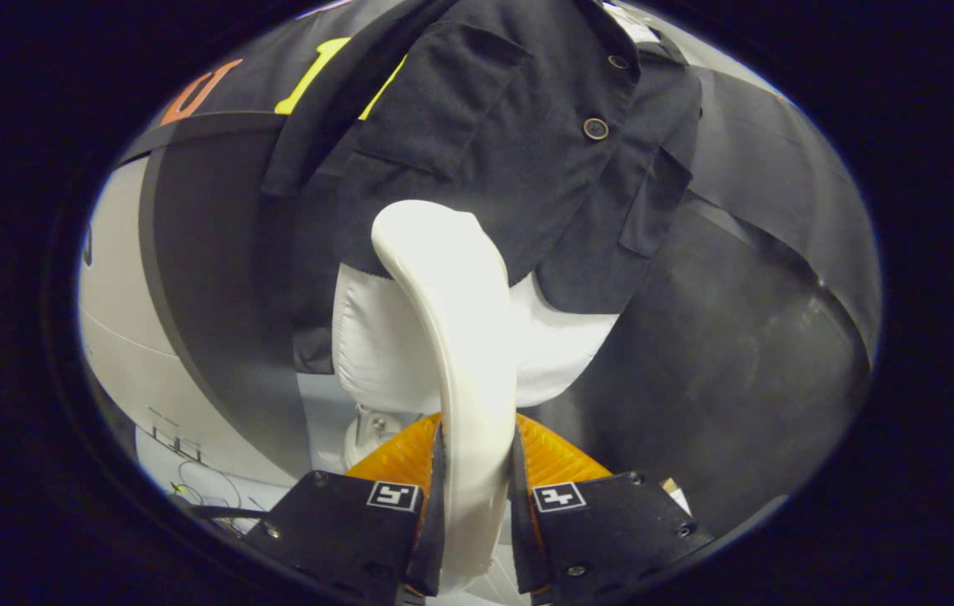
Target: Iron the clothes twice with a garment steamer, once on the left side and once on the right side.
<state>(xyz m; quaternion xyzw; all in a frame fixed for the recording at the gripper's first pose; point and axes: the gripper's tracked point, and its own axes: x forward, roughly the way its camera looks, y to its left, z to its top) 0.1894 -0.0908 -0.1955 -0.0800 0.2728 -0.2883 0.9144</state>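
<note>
Just ahead of the fingers, a dark shirt (519, 143) is hanging over a white padded form (375, 345) | the gripper (477, 488) is pinching the garment steamer (460, 337) by its handle, both fingers pressing | steamer's long axis is running straight forward, its head reaching the shirt's lower hem, near the button placket.

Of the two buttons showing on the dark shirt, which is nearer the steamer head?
The lower button, further down the shirt placket toward the steamer held between the gripper fingers; the other sits higher, by the collar.
</note>
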